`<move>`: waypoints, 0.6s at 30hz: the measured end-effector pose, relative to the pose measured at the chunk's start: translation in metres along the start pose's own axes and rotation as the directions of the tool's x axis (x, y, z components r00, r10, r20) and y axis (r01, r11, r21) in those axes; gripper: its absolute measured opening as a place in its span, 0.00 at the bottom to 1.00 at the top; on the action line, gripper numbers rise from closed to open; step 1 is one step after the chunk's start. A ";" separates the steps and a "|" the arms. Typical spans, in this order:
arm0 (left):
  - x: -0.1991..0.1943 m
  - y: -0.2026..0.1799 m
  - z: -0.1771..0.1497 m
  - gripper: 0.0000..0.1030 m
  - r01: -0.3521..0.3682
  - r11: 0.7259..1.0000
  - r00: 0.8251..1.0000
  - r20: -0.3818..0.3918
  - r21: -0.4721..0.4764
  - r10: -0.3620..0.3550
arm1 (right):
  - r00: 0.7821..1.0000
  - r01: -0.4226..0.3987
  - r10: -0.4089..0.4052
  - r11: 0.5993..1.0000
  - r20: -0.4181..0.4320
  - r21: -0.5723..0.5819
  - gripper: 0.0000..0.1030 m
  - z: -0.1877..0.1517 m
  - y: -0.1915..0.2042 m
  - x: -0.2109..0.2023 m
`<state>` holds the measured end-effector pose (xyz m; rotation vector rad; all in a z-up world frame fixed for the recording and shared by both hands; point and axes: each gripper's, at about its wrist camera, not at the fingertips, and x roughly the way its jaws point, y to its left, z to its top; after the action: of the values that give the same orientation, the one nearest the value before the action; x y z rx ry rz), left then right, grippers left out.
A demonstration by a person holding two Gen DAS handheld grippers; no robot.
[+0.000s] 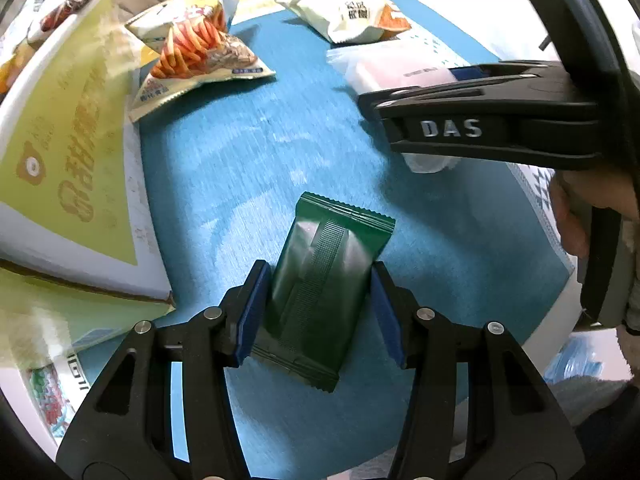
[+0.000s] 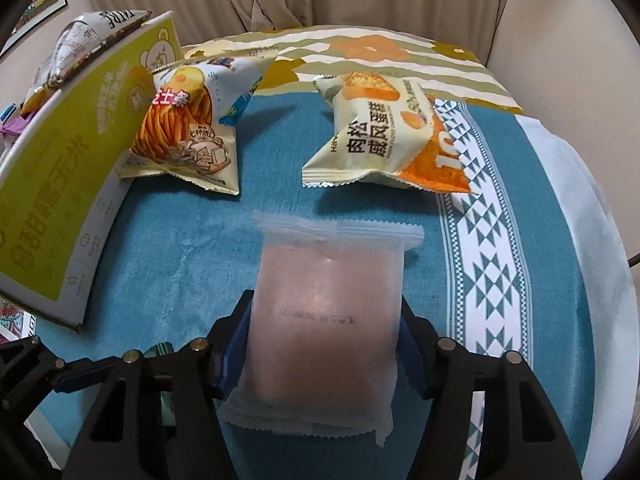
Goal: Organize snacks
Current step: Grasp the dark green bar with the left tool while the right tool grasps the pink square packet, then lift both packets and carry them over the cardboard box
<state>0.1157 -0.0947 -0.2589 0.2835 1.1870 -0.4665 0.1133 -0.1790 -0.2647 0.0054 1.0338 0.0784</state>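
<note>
Gripping: left gripper [image 1: 316,300] pinches green packet [image 1: 324,276] by its long edges above blue cloth [image 1: 240,152]; right gripper [image 2: 326,344] clamps pale frosted packet [image 2: 326,320]. Advice: lift both level, carry to yellow box [image 1: 68,128] at left. Box interior hidden; frosted packet's print unreadable; right-hand pad contact partly covered.

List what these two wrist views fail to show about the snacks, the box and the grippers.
- Green packet, left wrist view: only its sealed back shows, no label.
- Frosted packet, right wrist view: the cloudy wrapper blurs its contents; the printed code is too smeared to read.
- Yellow box: its inside is not shown, cut by the picture's edge.
- Right gripper, left wrist view: its own body hides the fingertips.
</note>
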 end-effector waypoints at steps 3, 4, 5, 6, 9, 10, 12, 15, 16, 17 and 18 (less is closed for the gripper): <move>-0.008 -0.001 0.002 0.46 -0.004 1.000 1.000 0.015 -0.008 0.004 | 1.000 -0.008 0.007 1.000 0.012 0.009 0.57 0.003 -0.007 -0.009; -0.011 -0.002 0.004 0.46 -0.006 1.000 1.000 0.021 -0.011 0.006 | 1.000 -0.009 0.008 1.000 0.020 0.013 0.57 0.004 -0.010 -0.014; -0.015 -0.002 0.005 0.46 -0.008 1.000 1.000 0.028 -0.015 0.009 | 1.000 -0.010 0.010 1.000 0.025 0.015 0.57 0.004 -0.012 -0.018; -0.019 -0.003 0.007 0.46 -0.010 1.000 0.999 0.035 -0.019 0.011 | 0.999 -0.012 0.012 1.000 0.030 0.016 0.57 0.005 -0.014 -0.022; -0.034 -0.004 0.012 0.46 -0.013 0.999 0.998 0.060 -0.039 0.015 | 0.998 -0.015 0.014 1.000 0.053 0.016 0.57 0.008 -0.020 -0.041; -0.042 -0.004 0.015 0.46 -0.012 0.999 0.997 0.071 -0.050 0.015 | 0.998 -0.018 0.017 1.000 0.063 0.016 0.57 0.010 -0.024 -0.050; -0.052 -0.005 0.018 0.46 -0.011 0.998 0.996 0.088 -0.070 0.017 | 0.997 -0.024 0.023 1.000 0.080 0.015 0.57 0.012 -0.028 -0.063; -0.076 -0.007 0.025 0.46 -0.016 0.994 0.991 0.127 -0.111 0.031 | 0.993 -0.032 0.032 0.999 0.109 0.004 0.57 0.016 -0.032 -0.086; -0.086 -0.006 0.028 0.46 -0.017 0.991 0.989 0.144 -0.131 0.036 | 0.992 -0.040 0.040 0.999 0.121 0.000 0.57 0.019 -0.034 -0.097; -0.096 -0.005 0.030 0.46 -0.016 0.988 0.987 0.157 -0.151 0.040 | 0.991 -0.046 0.046 0.999 0.128 -0.003 0.57 0.020 -0.035 -0.103; -0.108 -0.001 0.033 0.46 -0.016 0.983 0.983 0.178 -0.182 0.049 | 0.989 -0.052 0.053 0.999 0.135 -0.006 0.57 0.023 -0.037 -0.109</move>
<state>0.1104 -0.0890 -0.1463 0.1020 1.0364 -0.3460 0.0797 -0.2229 -0.1613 0.0351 0.8977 0.1258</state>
